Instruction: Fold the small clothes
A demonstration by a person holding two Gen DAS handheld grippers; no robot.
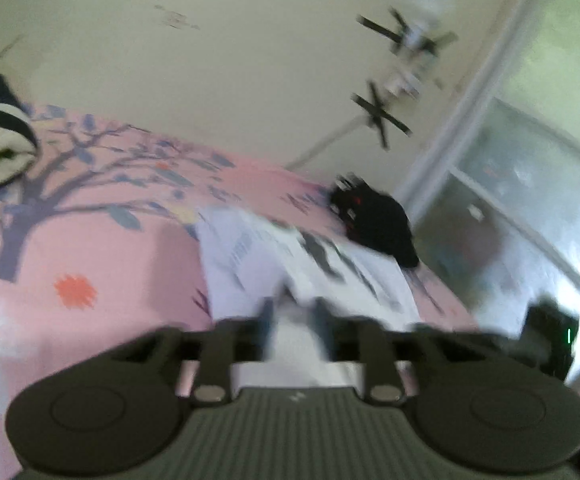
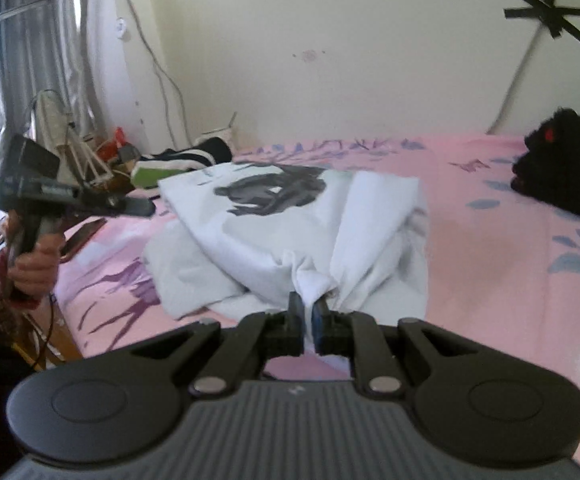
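1. Your right gripper point(image 2: 308, 312) had its fingers clamped together on a bunched fold of the white T-shirt point(image 2: 290, 232), with the cloth pinched between the pads and gathered into pleats just ahead of them.
2. The T-shirt lay on the pink bedsheet point(image 2: 489, 240), partly lifted toward your right gripper, its dark printed graphic point(image 2: 274, 192) facing up on the far half.
3. Your left gripper point(image 1: 294, 312) had its fingers point(image 1: 266, 316) apart; white cloth showed in the gap, but the blur kept me from telling whether the pads touched it.
4. In the right wrist view, your left gripper point(image 2: 130, 206) was held in your left hand point(image 2: 34, 264) beside the bed's left edge, its tips near the shirt's corner and seemingly clear of it.
5. A black garment point(image 2: 569, 168) sat on the sheet well to the right of the shirt.
6. A striped dark-and-white garment with a green patch point(image 2: 182, 160) lay behind the shirt, near the wall point(image 2: 329, 40).
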